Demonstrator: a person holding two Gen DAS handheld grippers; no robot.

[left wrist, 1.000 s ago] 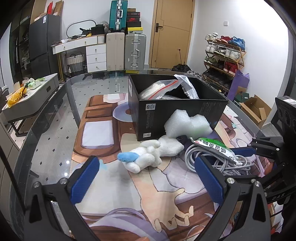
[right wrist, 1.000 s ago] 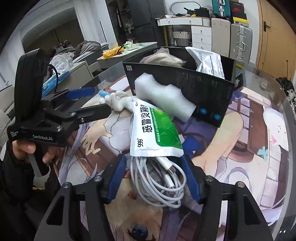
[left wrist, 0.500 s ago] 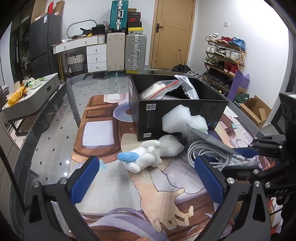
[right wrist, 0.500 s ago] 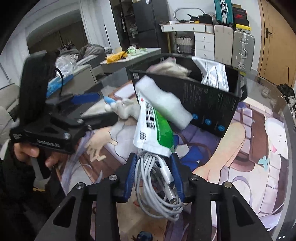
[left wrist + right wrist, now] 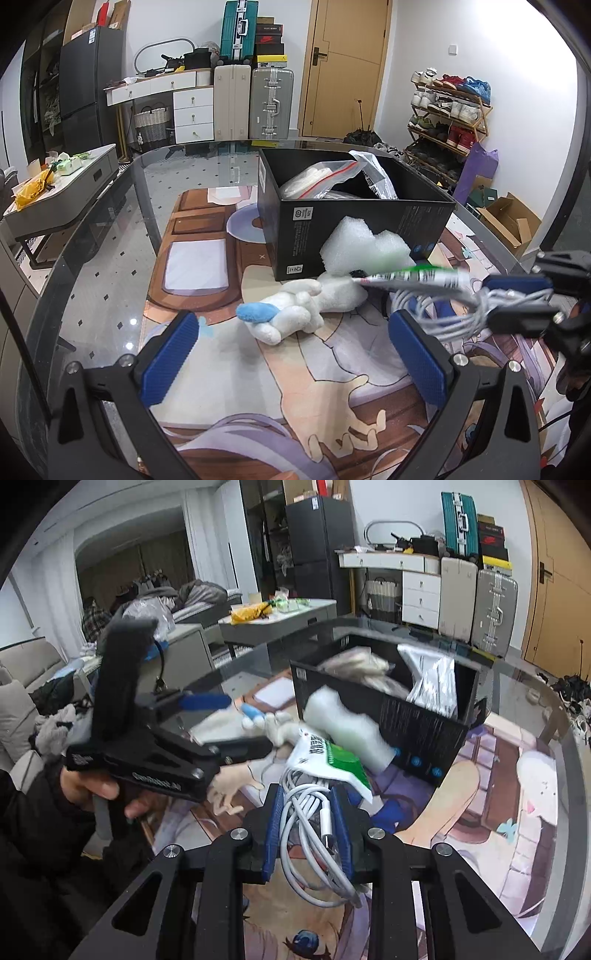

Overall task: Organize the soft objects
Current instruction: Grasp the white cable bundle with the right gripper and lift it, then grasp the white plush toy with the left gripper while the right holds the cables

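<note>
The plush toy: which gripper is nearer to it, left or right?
Left. The open left gripper sits just in front of the plush toy; the right gripper, shut on the cable, is farther off to its side.

Both black gripper (image 5: 308, 827) frames carry ribbed blue pads (image 5: 168, 356), silver screws, and a dark-sleeved hand (image 5: 99, 790).

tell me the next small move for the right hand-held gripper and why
Probably carry the load up and over the black box rim. The right hand-held gripper is shut on the white cable bundle, with the green sachet riding on top, lifted, short of the open box where bagged items already sit.
</note>
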